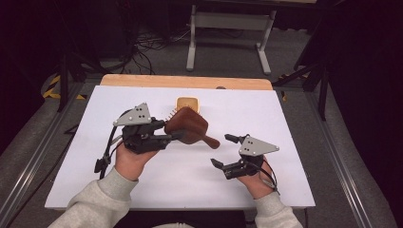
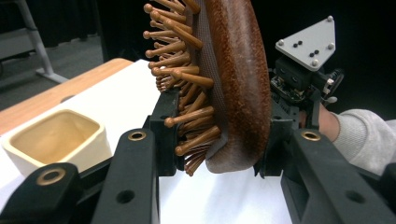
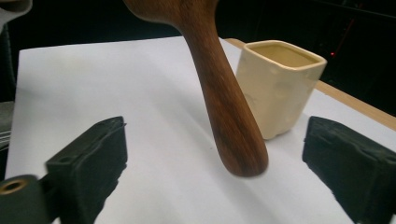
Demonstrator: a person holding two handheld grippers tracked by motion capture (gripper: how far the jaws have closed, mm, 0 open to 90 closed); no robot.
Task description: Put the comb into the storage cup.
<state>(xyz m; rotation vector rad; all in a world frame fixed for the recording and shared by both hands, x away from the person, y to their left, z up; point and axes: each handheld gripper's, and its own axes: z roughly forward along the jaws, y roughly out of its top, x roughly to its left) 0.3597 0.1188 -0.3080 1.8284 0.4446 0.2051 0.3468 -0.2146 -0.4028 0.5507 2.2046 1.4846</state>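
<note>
The left gripper [image 1: 172, 134] is clamped across the head of a brown wooden hairbrush [image 1: 189, 126], which it holds lifted off the white table top [image 1: 294, 123] a little left of the table's centre in the high view. In the left gripper view the brush head [image 2: 236, 88] stands on edge between the two black jaws, one jaw pressing among the wooden bristle pins [image 2: 187, 81] on the left, the other against the smooth rounded back on the right. The brush handle [image 1: 210, 140] juts out from the head toward four o'clock in the high view, pointing at the right gripper [image 1: 224, 150], which sits at about five o'clock from the brush. The right gripper's jaws stand wide apart and grip nothing; in the right gripper view the handle [image 3: 224, 107] hangs down from twelve o'clock between them, touching neither pad [image 3: 91, 158]. A cream square ceramic cup [image 1: 187, 103] stands upright on the table just behind the brush, at twelve o'clock from it, and in the right gripper view it shows just beyond the handle [image 3: 278, 86].
</note>
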